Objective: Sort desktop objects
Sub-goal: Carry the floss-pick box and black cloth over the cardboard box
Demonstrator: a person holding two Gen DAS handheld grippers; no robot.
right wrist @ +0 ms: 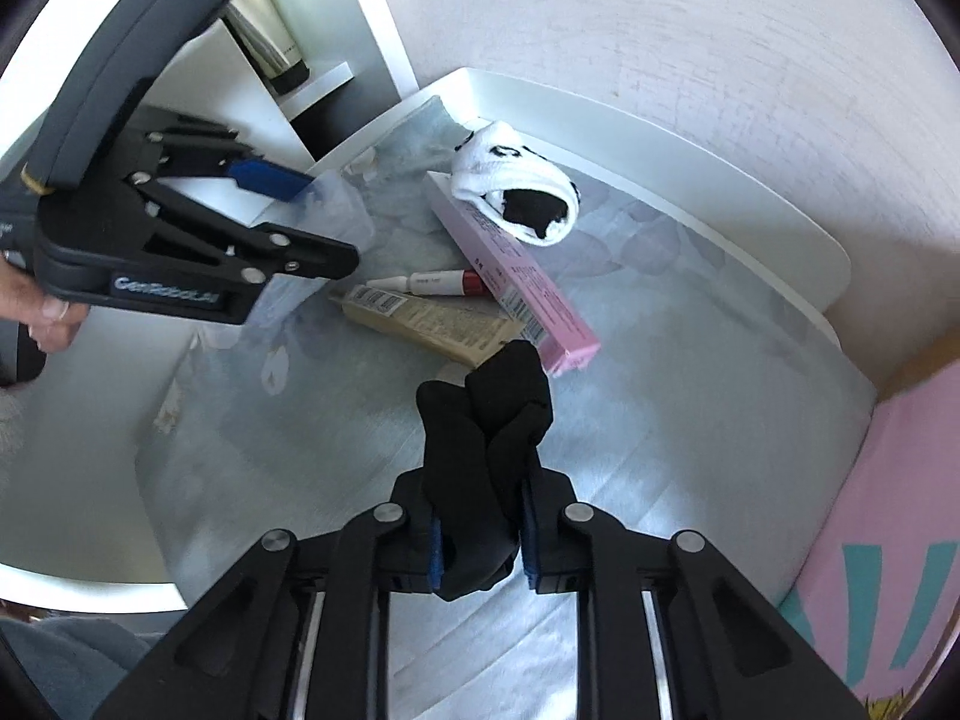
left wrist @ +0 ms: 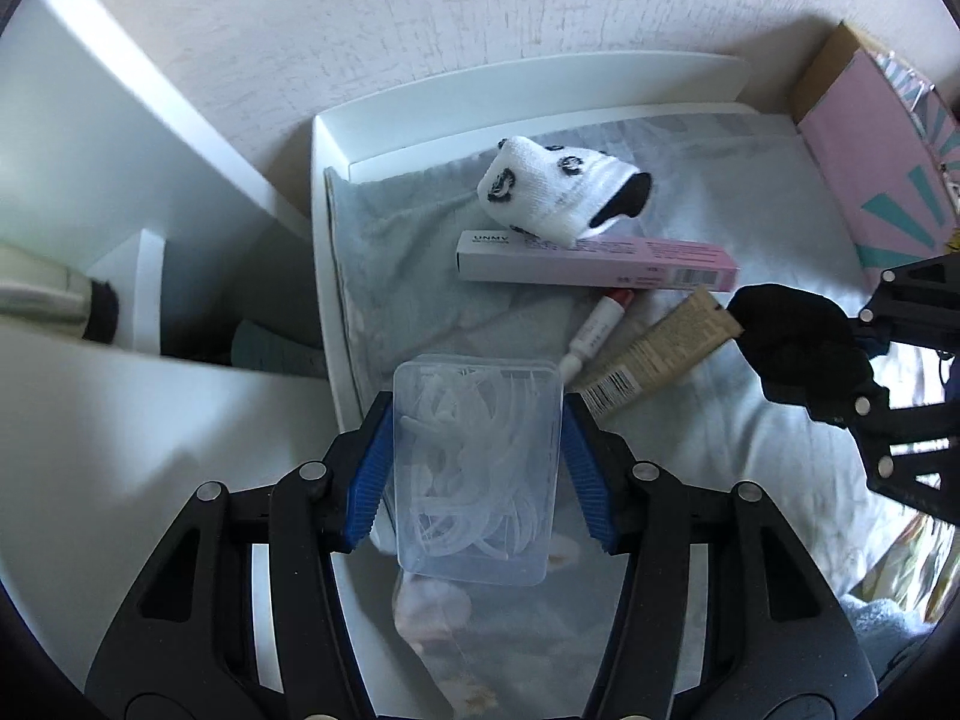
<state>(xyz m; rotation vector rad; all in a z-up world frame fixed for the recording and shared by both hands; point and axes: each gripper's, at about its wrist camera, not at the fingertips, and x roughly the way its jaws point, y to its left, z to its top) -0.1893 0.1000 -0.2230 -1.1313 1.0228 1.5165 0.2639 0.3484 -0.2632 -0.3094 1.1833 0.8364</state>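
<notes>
Over the pale blue cloth (left wrist: 750, 420), the left gripper (left wrist: 477, 468) has its blue pads clamped on a clear plastic box (left wrist: 477, 468) of white loops, lifted above the mat, while the right gripper (right wrist: 480, 546) pinches a black sock (right wrist: 486, 420). Beyond lie a white sock (left wrist: 558, 192), pink carton (left wrist: 600, 264), lip tube (left wrist: 600, 324) and beige tube (left wrist: 654, 348).

Clear glossy plastic box (left wrist: 474, 474), ribbed blue pads (left wrist: 579, 468) either side. Matt black knit sock (right wrist: 486, 450). White terry sock (left wrist: 558, 192), upper centre. Glossy pink carton (left wrist: 594, 264). Soft grey-blue cloth (left wrist: 720, 420) below.
</notes>
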